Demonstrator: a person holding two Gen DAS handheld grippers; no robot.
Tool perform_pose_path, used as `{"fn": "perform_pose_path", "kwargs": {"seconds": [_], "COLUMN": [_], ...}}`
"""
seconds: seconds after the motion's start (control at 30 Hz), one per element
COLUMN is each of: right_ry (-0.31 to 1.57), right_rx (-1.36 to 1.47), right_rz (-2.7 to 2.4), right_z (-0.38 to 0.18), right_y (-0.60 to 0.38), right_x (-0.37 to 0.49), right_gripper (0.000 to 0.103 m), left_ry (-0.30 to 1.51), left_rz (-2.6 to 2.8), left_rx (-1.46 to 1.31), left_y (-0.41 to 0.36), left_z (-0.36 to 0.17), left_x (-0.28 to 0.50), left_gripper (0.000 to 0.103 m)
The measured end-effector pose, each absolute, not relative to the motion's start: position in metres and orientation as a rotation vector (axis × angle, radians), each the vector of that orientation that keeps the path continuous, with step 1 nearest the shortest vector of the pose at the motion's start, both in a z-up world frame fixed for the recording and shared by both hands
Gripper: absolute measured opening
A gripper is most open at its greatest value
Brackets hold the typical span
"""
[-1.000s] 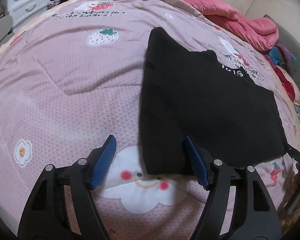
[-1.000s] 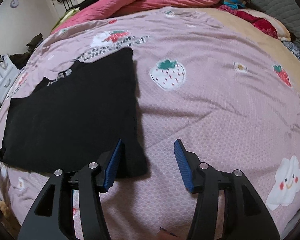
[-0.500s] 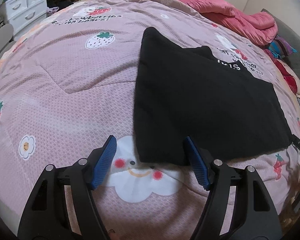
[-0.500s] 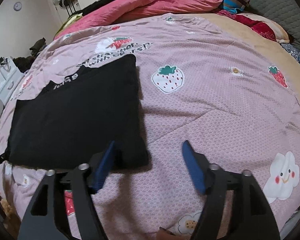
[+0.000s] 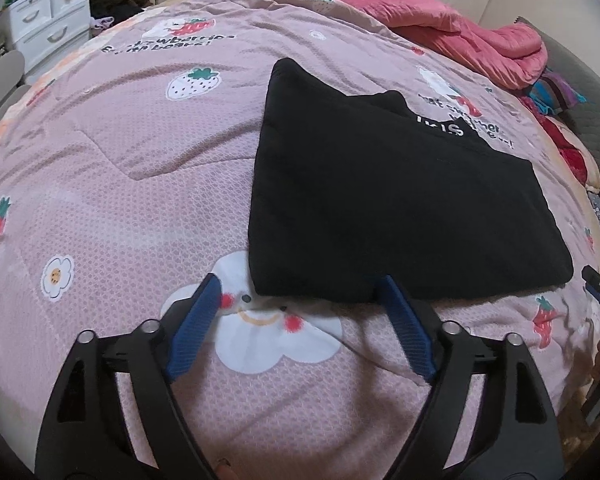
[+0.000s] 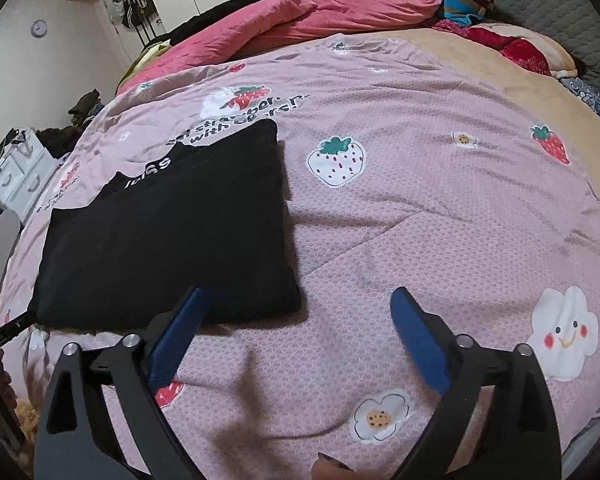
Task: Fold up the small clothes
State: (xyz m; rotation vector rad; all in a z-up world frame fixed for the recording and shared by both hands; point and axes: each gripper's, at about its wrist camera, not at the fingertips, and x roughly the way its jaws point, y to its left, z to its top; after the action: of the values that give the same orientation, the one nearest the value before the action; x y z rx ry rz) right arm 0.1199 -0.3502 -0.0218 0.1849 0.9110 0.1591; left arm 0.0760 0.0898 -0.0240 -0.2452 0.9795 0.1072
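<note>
— Releasing after a fold, judging by the black garment [image 5: 396, 208] lying flat in a neat rectangle on the pink strawberry quilt [image 5: 120, 184] of the bed, white lettering peeking out at its far edge.

— Lying where, relative to the tongs?

— Sitting just ahead of both. Showing, in the left wrist view, its near edge between the tips of the left tongs [image 5: 296, 292], though not pinched. Spreading wider at this moment, pads clear of the cloth, gripping nothing.

— And the right tongs [image 6: 296, 304]?

— Opening too, nearly as wide as possible. Carrying nothing; only quilt showing between the blue pads. Left pad [image 6: 176, 340] overlapping the garment's near right corner in the view, but apparently hovering above it rather than pressing.

— Calling for what next?

— Probably either folding once more, which means taking hold of two corners on one short side and laying them across evenly, or leaving this piece as done. Needing care not to drag the layers apart.
</note>
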Motion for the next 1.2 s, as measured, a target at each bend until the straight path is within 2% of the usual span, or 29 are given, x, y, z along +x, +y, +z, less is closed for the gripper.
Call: {"fn": "perform_pose_path", "kwargs": {"seconds": [0.23,0.5,0.53,1.2], "right_ry": [0.9,0.869,0.866,0.858], "right_rx": [0.171,0.133,0.129,0.0], "right_rz": [0.172,0.164,0.167,0.31], "right_z": [-0.017,-0.007,-0.006,0.012], "right_y": [-0.346,-0.335,-0.333,-0.253], "right_x": [0.113,0.105,0.105,0.104], "right_gripper": [0.096,0.096,0.099,0.099], "left_ry": [0.976,0.972,0.969,0.949], "left_rz": [0.124,0.121,0.124,0.187], "left_rx": [-0.22,-0.228,-0.23,-0.269], "left_y": [0.086,0.087,0.089,0.127], "left_z": [-0.021,-0.017,-0.016,-0.01], "left_x": [0.07,0.062,0.061,0.046], "left_gripper": [0.093,0.094,0.094,0.094]}}
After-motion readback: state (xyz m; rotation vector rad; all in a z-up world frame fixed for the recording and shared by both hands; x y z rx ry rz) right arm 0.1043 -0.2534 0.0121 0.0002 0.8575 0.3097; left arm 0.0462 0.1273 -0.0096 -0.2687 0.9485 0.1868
